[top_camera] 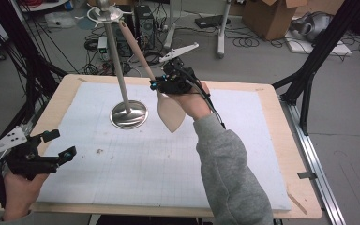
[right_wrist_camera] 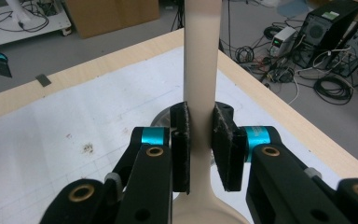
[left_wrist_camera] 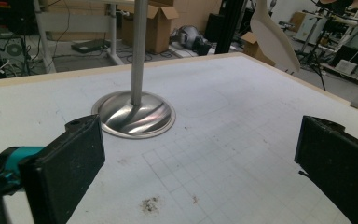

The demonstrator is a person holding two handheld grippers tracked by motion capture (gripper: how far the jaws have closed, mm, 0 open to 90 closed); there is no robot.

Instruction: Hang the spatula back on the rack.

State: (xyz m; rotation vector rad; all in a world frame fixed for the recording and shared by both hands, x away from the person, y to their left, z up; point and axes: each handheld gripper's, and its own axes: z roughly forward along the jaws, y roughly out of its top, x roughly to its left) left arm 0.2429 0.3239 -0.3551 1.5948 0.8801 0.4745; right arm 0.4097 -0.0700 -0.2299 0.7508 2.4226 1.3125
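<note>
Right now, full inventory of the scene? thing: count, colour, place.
spatula: 1, beige, held tilted above the mat, blade low, handle rising toward the stand's top
stand: 1, silver metal, round base on the mat, pole upright
mat: 1, white gridded, covers the table
table: 1, light wood
cardboard boxes: some, brown, on the floor behind
right gripper: 1, black, shut on the spatula handle
left gripper: 1, black, open, at the table's near left edge
</note>
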